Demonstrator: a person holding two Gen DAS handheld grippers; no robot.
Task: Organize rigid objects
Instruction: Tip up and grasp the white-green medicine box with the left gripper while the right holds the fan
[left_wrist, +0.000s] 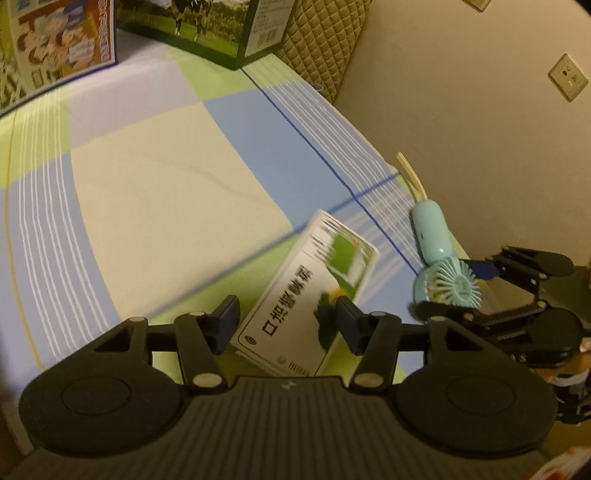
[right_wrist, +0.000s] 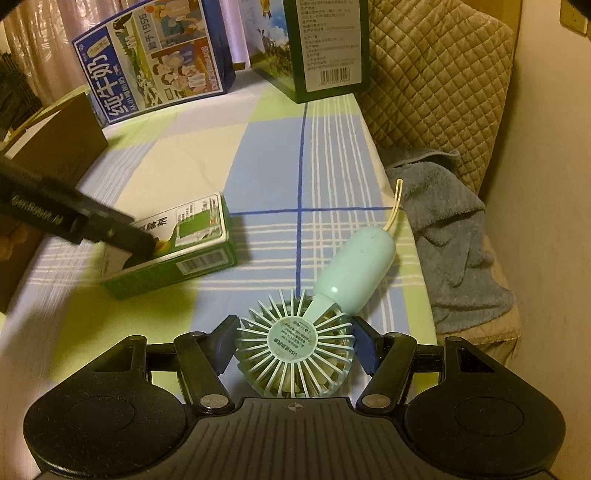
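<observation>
A white and green medicine box (left_wrist: 306, 295) lies on the checked cloth; it also shows in the right wrist view (right_wrist: 177, 247). My left gripper (left_wrist: 286, 321) has its jaws on either side of the box's near end, and I cannot tell if the pads touch it. A mint handheld fan (right_wrist: 295, 347) lies near the table's right edge, handle pointing away. My right gripper (right_wrist: 295, 347) has its pads against both sides of the fan head. The fan (left_wrist: 443, 266) and the right gripper (left_wrist: 458, 288) also show in the left wrist view.
Two milk cartons stand at the back: a blue one (right_wrist: 155, 62) and a green one (right_wrist: 325, 48). A brown box (right_wrist: 48, 147) sits at the left. A quilted cushion (right_wrist: 436, 74) and a grey towel (right_wrist: 447, 229) lie past the table's right edge.
</observation>
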